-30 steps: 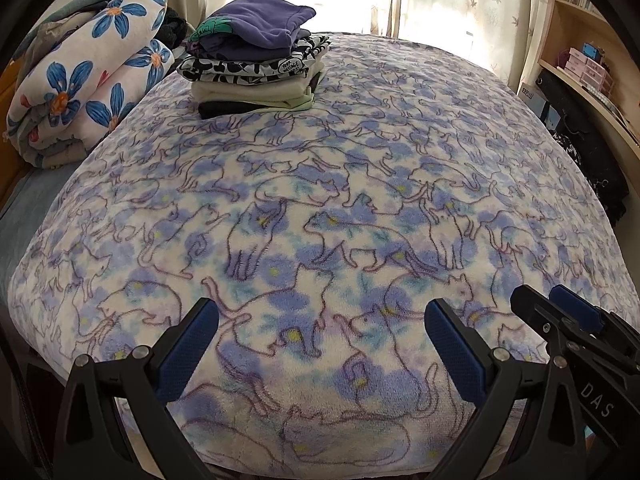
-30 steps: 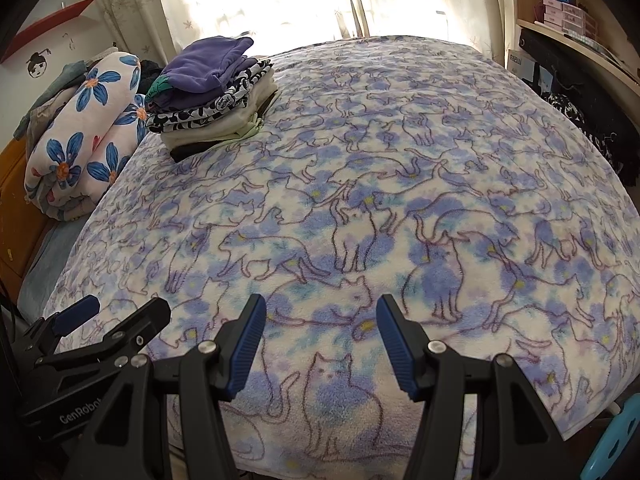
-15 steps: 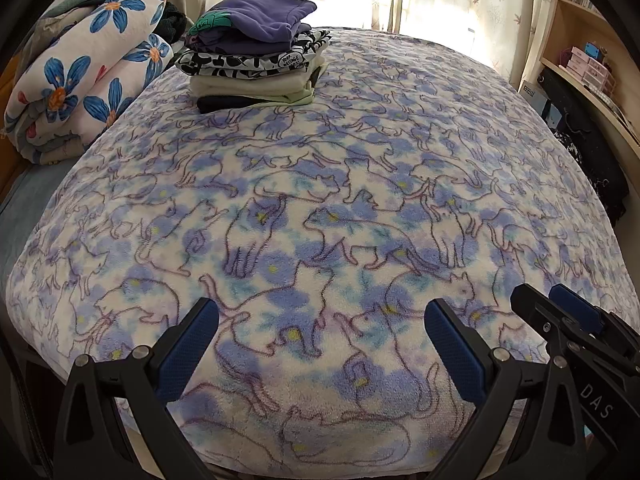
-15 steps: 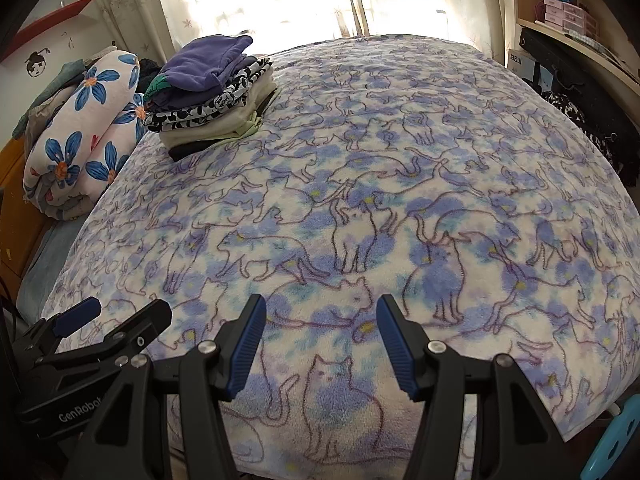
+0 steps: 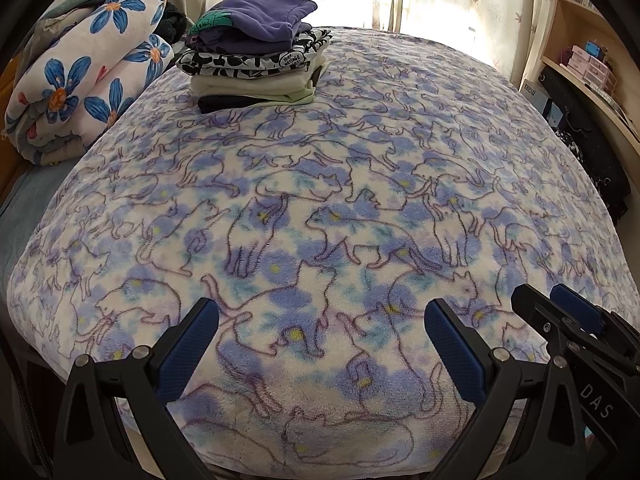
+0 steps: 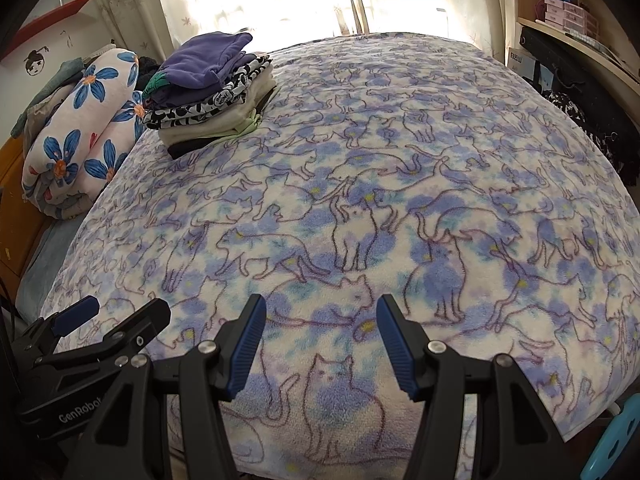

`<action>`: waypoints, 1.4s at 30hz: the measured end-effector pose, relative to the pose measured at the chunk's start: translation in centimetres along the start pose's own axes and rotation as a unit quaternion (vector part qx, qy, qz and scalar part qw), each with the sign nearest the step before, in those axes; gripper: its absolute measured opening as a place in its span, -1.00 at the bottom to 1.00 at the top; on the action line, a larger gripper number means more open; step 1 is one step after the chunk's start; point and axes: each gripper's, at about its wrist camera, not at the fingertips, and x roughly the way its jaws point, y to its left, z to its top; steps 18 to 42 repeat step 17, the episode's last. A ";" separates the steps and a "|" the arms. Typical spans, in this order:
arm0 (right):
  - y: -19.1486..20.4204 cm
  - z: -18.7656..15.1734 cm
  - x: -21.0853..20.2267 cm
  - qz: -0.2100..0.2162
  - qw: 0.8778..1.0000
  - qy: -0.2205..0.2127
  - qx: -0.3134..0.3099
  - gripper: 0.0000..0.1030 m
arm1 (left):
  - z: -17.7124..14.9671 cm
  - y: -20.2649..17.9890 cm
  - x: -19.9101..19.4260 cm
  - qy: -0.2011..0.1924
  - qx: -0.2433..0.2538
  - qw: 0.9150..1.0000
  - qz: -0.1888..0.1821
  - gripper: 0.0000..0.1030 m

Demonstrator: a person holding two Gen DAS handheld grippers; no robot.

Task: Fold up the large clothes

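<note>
Looking through left wrist view: my left tongs (image 5: pixel 320 344) released, hovering at bottom over fleecy blue-white cat-print blanket (image 5: pixel 340 184); folded clothes stack (image 5: pixel 256 52) upper left.

Right wrist view: right tongs (image 6: pixel 318 346) released, bottom centre; stack (image 6: pixel 208 92) upper left on blanket (image 6: pixel 400 184).

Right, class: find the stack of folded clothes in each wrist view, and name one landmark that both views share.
Left wrist view: stack of folded clothes upper left of centre, at the blanket's far end.
Right wrist view: same stack upper left, farther from centre.
Shared landmark: the rolled flower-print quilt just left of it.
</note>
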 end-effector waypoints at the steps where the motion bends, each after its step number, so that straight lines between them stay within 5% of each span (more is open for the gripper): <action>1: 0.0 0.0 0.0 0.000 1.000 0.000 0.000 0.12 | 0.0 0.0 0.0 0.000 0.000 1.000 0.000 0.98; 42: 0.1 0.0 0.0 0.000 1.000 0.002 0.000 0.12 | -0.1 0.4 0.2 0.005 -0.002 1.000 -0.001 0.98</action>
